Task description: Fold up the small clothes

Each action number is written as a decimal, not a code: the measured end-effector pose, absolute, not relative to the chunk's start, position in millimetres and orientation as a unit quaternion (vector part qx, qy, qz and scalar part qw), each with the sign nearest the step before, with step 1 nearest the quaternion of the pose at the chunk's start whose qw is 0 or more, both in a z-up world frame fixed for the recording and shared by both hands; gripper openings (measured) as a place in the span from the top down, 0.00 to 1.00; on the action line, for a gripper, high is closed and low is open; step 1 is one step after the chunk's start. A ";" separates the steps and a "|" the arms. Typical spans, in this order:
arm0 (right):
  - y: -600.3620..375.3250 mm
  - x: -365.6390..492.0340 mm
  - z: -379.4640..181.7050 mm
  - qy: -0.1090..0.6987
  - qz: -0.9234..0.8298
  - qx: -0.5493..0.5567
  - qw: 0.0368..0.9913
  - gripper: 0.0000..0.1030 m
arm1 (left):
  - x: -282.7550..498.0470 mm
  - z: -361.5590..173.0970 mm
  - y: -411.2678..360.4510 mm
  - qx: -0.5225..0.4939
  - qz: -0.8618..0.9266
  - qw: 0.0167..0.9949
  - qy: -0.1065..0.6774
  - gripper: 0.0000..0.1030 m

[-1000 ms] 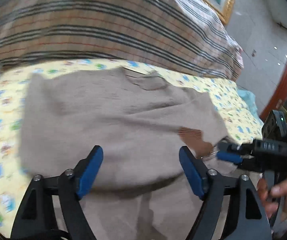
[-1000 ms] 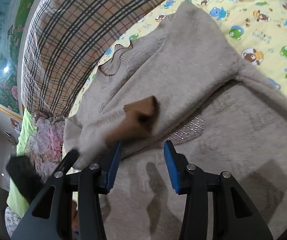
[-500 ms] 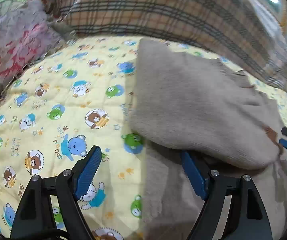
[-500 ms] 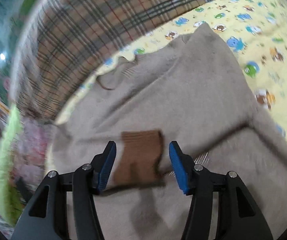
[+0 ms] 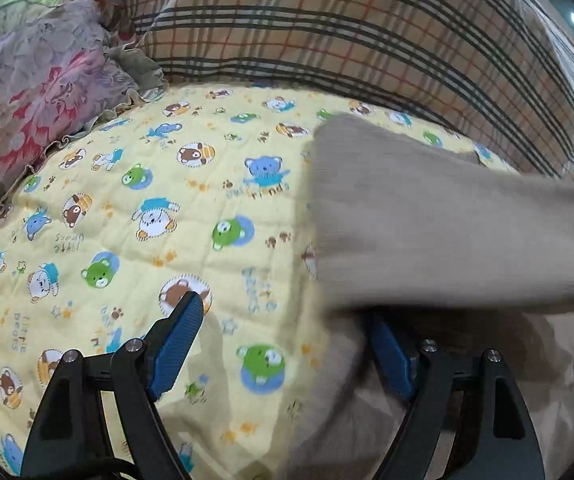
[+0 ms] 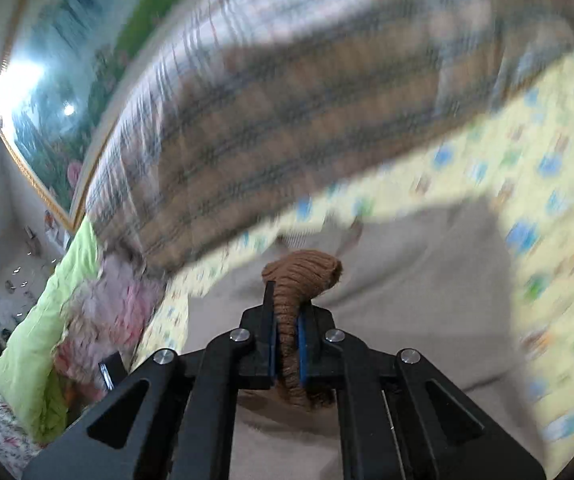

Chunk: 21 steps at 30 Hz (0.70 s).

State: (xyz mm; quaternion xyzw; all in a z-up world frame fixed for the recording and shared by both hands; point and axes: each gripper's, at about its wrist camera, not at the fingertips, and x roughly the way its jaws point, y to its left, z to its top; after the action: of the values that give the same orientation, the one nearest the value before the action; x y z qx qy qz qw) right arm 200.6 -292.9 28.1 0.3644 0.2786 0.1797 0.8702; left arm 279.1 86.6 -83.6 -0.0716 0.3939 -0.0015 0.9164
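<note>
A beige knit sweater (image 5: 439,220) lies on the yellow cartoon-print quilt (image 5: 135,216), its sleeve folded across the body. My left gripper (image 5: 287,344) is open, low over the quilt at the sweater's left edge; its right finger (image 5: 387,356) sits under the folded sleeve's edge. In the right wrist view my right gripper (image 6: 285,336) is shut on the sweater's brown ribbed cuff (image 6: 301,280), which bulges out above the pads. The beige sweater body (image 6: 407,300) lies below it. This view is blurred by motion.
A large plaid pillow (image 5: 347,28) lies along the back of the bed and shows in the right wrist view (image 6: 267,120). A floral pink quilt (image 5: 35,76) and green cloth (image 6: 47,308) are piled at the left. A framed painting (image 6: 59,80) hangs behind.
My right gripper has closed on the brown cuff and lifted it. My left gripper has swung left, off the sweater's middle to its left edge over the quilt.
</note>
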 end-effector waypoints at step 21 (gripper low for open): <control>-294.4 219.2 -66.7 0.387 0.132 0.303 0.861 0.92 | 270.1 -91.9 105.2 -0.152 0.030 0.915 0.372 0.17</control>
State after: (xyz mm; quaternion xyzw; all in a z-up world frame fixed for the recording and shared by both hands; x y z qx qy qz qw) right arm 219.2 -294.4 -66.7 0.3035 0.3866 0.1319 0.8609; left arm 270.1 105.2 -91.9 -0.1519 0.3718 0.0303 0.9153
